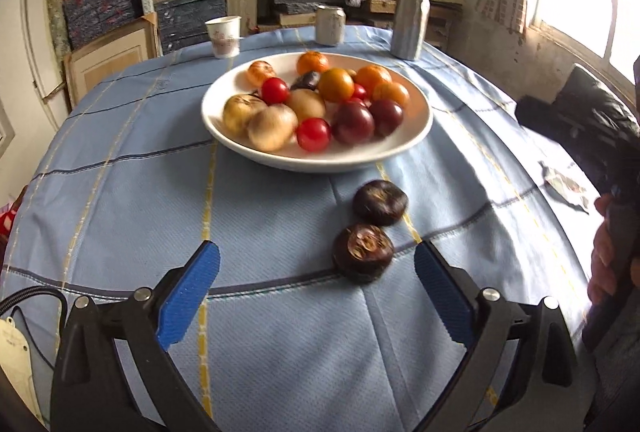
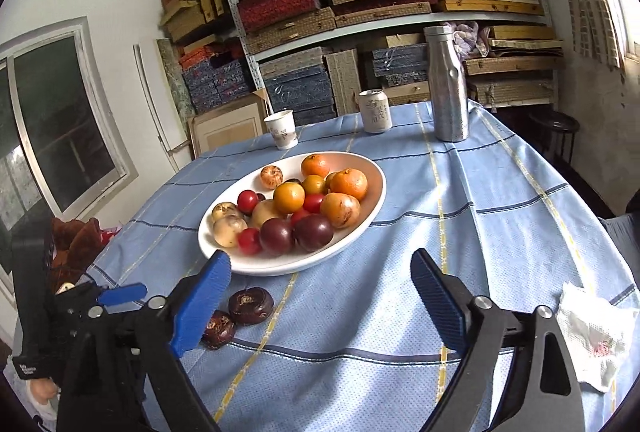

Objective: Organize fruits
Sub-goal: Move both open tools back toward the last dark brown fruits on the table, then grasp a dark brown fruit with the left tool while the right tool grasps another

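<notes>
A white bowl (image 1: 256, 148) (image 2: 340, 248) on the blue tablecloth holds several fruits: oranges, red tomatoes, dark plums and pale brown ones. Two dark brown fruits lie on the cloth in front of it, the farther one (image 1: 380, 202) (image 2: 251, 305) and the nearer one (image 1: 362, 252) (image 2: 218, 330). My left gripper (image 1: 316, 252) is open; the nearer dark fruit sits between its fingers, close to the right one, untouched. My right gripper (image 2: 320, 260) is open over bare cloth, with both dark fruits just past its left finger (image 2: 200, 308). The left gripper's blue finger (image 2: 120, 294) shows at the left of the right wrist view.
A paper cup (image 1: 224, 36) (image 2: 282, 130), a can (image 1: 330, 24) (image 2: 375, 111) and a metal bottle (image 1: 412, 12) (image 2: 448, 84) stand behind the bowl. A crumpled tissue (image 2: 592, 336) lies at the right. Shelves of boxes fill the back wall. A person's hand (image 1: 604, 260) is at the right edge.
</notes>
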The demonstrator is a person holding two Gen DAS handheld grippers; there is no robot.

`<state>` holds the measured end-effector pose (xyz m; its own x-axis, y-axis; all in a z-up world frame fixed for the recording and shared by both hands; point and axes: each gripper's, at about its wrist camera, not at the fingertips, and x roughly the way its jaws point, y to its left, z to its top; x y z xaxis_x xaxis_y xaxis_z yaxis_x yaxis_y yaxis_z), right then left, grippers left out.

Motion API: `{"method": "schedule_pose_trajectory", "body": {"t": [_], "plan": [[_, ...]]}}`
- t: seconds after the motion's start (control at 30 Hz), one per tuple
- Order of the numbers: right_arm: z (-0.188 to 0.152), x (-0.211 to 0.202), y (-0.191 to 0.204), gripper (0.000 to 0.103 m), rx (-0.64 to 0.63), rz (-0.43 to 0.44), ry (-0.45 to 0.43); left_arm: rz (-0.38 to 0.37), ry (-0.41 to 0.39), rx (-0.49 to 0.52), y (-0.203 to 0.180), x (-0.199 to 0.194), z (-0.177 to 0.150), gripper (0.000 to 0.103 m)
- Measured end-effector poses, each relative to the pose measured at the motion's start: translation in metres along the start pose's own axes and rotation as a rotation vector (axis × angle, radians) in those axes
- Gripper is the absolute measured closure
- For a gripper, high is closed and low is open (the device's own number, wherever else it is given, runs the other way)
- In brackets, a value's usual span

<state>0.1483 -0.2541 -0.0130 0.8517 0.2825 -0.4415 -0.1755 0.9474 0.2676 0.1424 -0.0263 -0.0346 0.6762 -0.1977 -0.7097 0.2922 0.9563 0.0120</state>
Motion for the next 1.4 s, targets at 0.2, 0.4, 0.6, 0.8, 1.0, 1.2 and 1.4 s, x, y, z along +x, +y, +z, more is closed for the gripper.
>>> {"method": "schedule_pose_trajectory", "body": {"t": [0.2,0.4,0.6,0.8,1.0,1.2,1.4], "plan": [[-0.002,0.000,0.000,0.007,-0.001,-0.004,-0.003,0.006,0.060,0.099,-0.022,0.012,0.000,0.007],[-0.001,0.001,-0.006,0.006,0.019,-0.005,-0.002,0.040,0.093,0.107,-0.024,0.026,0.006,0.007],[-0.002,0.001,-0.009,0.006,0.028,-0.007,-0.003,0.137,0.097,0.069,0.008,0.032,0.010,0.006],[-0.003,0.003,-0.007,0.006,0.019,-0.006,0.002,0.201,0.092,-0.029,0.053,0.027,0.004,0.006],[-0.008,0.010,0.001,0.006,-0.020,0.017,0.035,0.179,0.049,0.057,0.031,0.023,0.008,0.006],[-0.012,0.014,0.009,0.006,-0.051,0.014,0.059,0.156,0.079,0.074,0.024,0.038,0.015,0.006],[-0.013,0.015,0.009,0.006,-0.050,0.010,0.064,0.100,0.113,0.066,0.025,0.049,0.017,0.029]]}}
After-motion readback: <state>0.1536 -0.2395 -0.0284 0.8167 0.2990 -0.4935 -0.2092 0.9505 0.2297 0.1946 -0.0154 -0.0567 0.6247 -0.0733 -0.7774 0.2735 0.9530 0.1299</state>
